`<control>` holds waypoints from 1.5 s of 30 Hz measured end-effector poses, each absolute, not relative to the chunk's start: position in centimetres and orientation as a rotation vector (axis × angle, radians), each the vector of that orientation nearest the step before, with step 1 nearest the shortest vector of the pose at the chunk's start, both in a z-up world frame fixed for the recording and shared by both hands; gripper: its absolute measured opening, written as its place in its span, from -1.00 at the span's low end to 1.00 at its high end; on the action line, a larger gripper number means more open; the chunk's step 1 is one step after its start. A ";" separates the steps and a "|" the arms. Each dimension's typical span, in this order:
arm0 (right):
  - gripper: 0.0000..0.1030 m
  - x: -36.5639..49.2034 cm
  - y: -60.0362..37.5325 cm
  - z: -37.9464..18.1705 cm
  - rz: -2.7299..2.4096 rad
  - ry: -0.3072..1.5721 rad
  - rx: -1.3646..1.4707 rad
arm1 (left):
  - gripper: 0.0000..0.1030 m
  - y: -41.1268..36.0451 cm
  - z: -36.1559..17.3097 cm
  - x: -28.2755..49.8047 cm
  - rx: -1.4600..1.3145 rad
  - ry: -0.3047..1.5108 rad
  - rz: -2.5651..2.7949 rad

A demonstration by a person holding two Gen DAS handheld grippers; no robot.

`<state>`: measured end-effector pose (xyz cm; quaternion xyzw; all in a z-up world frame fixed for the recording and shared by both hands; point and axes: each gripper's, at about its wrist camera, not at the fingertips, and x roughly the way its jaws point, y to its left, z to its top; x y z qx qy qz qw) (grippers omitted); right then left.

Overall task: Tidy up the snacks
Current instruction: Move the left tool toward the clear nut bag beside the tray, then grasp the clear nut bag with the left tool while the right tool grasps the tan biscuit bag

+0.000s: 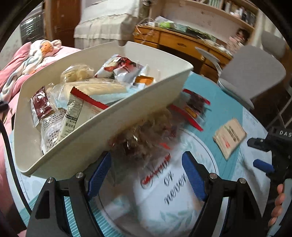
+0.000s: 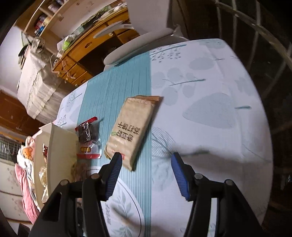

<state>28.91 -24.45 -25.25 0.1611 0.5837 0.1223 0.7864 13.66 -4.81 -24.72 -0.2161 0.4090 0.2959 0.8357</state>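
Tablecloth (image 2: 200, 109) crowded | your left gripper (image 1: 146, 175) spread over clear snack bag (image 1: 144, 134) against bin (image 1: 87, 142) | right gripper (image 2: 146, 173) spread, empty, near cracker pack (image 2: 133, 129) | risk: nudging bin, bag slipping.

**A bedroom around the work area**

The tabletop (image 2: 209, 113) wears a white cloth printed with pale leaves, crossed by a teal striped band (image 2: 124, 87). In the left wrist view a wooden desk (image 1: 175, 42) with drawers stands at 12 o'clock, a shelf (image 1: 235, 12) of small items above it at 1 o'clock. A grey chair (image 1: 250, 73) stands at the tabletop's far edge at 2 o'clock. A bed with pink bedding (image 1: 16, 62) lies at 9 o'clock, a soft toy (image 1: 45, 48) resting on it. A pale cloth cover (image 1: 104, 21) drapes some furniture at 11 o'clock. A black cable (image 1: 9, 155) runs down the left edge.
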 end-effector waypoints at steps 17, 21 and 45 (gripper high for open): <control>0.18 32.7 -20.2 -27.7 0.244 1.255 0.207 | 0.52 -2.7 -27.2 14.5 -0.555 0.855 0.723; 0.20 33.1 -19.2 -27.7 0.236 1.239 0.146 | 0.45 -2.7 -27.7 15.2 -0.549 0.860 0.715; 0.46 32.8 -15.4 -28.3 0.229 1.124 -0.091 | -0.22 -2.8 -27.1 14.6 -0.560 0.754 0.655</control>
